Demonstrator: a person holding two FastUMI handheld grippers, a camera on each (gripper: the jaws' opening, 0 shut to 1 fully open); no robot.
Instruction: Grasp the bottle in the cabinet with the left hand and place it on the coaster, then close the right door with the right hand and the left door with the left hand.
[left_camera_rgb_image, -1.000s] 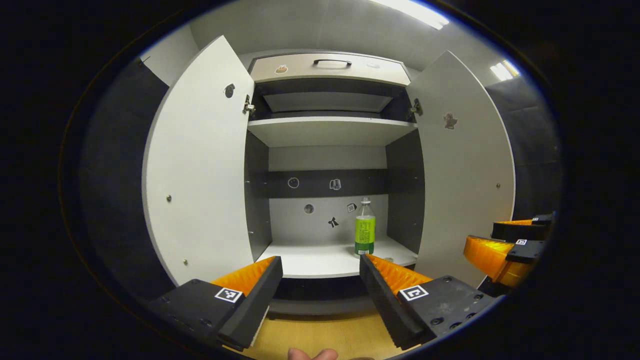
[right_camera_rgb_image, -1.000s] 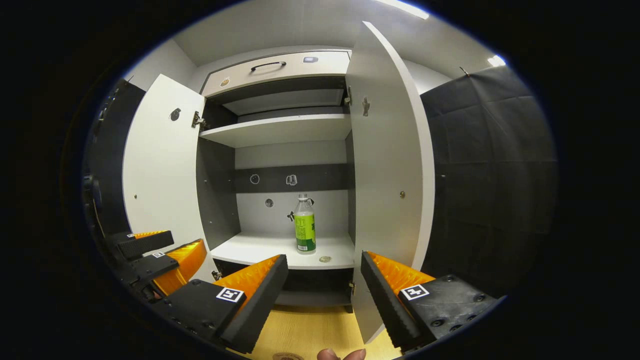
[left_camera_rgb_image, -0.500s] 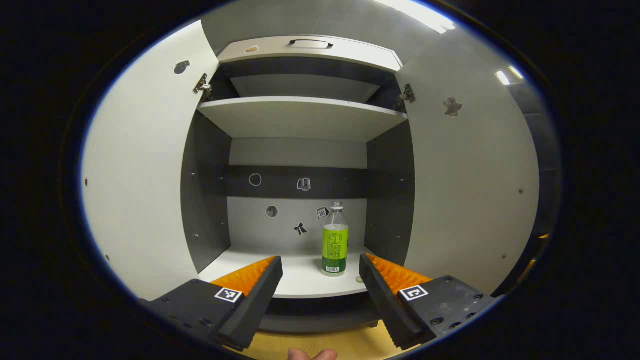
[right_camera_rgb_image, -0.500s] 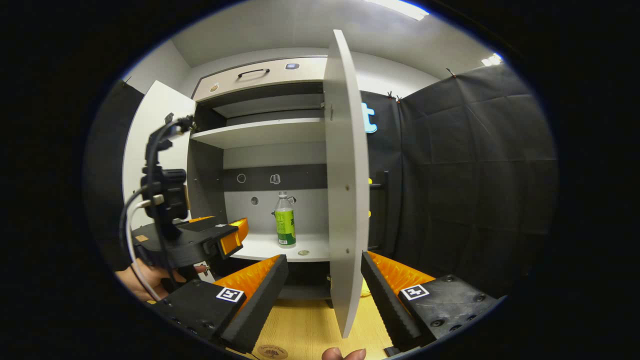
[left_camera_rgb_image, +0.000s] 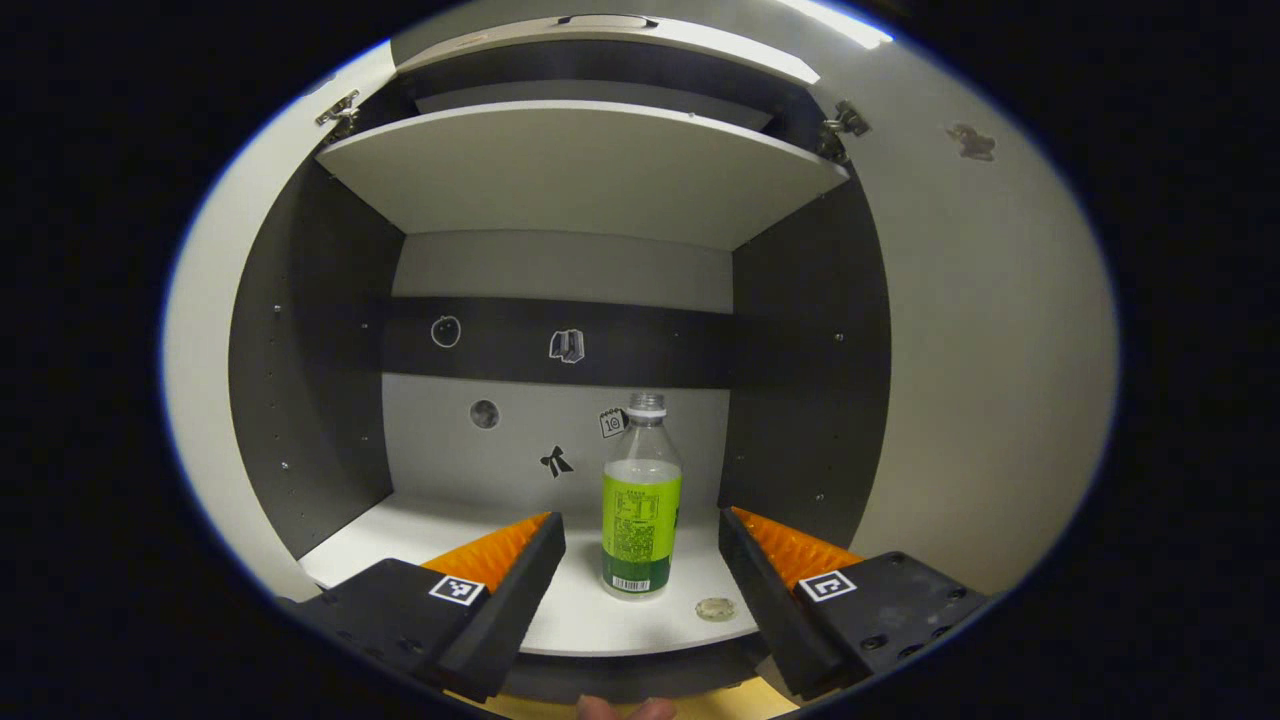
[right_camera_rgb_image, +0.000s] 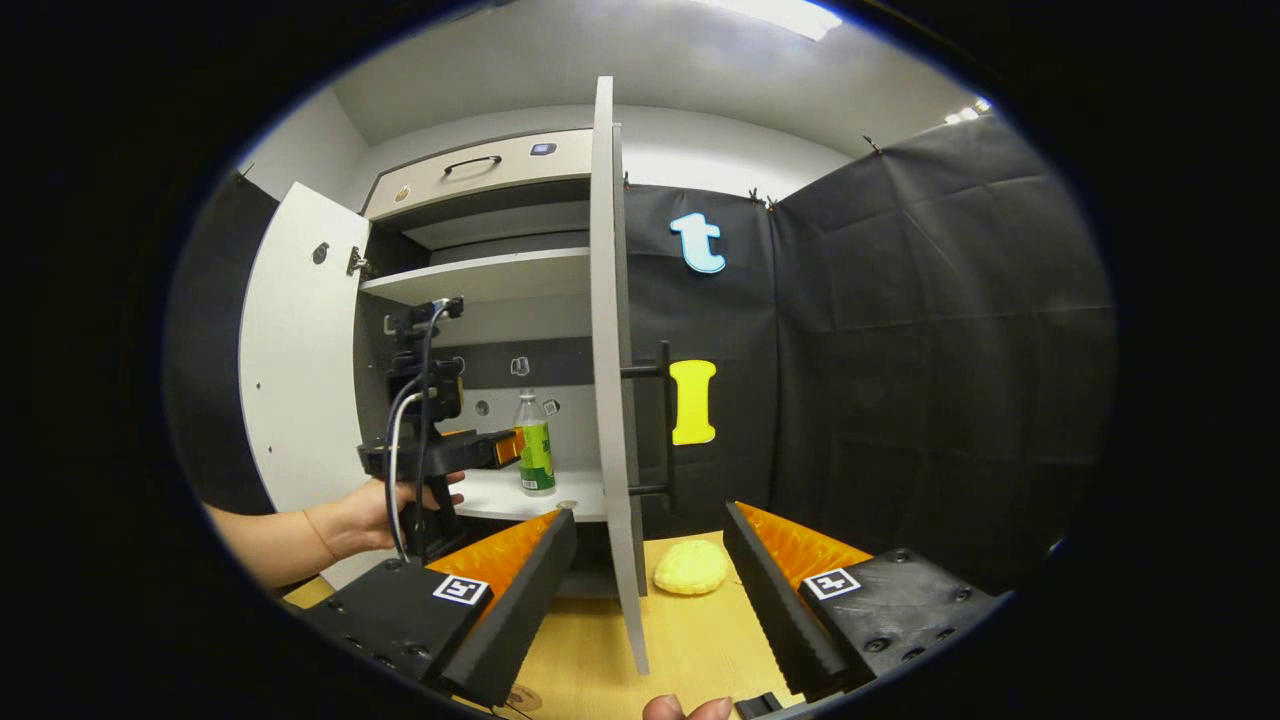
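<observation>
In the left gripper view, the white left cabinet door (left_camera_rgb_image: 200, 400) sits swung open at 9 o'clock. The left gripper (left_camera_rgb_image: 640, 545) hangs at 6 o'clock with its fingers spread wide, nothing between them but air. The clear plastic bottle with the green label (left_camera_rgb_image: 641, 500) stands upright on the white lower shelf (left_camera_rgb_image: 420, 530) right in that gap, touching neither finger. A small round coin-like disc (left_camera_rgb_image: 714, 608) lies on the shelf just beside the bottle at 5 o'clock (can't tell what it is). Little stickers (left_camera_rgb_image: 566, 346) dot the back panel behind it, and the white upper shelf (left_camera_rgb_image: 580, 170) spans 12 o'clock. The white right cabinet door (left_camera_rgb_image: 990, 380) fills 3 o'clock.

Over in the right gripper view, a person's hand (right_camera_rgb_image: 400, 500) holds the left gripper at 9 o'clock, near the bottle. The right door stands edge-on dead centre, its dark bar handle (right_camera_rgb_image: 662, 425) on the far side. The right gripper (right_camera_rgb_image: 650, 560) is spread wide too, empty, straddling that door edge without touching. A yellow lumpy round thing (right_camera_rgb_image: 690, 566) sits on the wooden tabletop (right_camera_rgb_image: 690, 640) between the fingers, past the door.
</observation>
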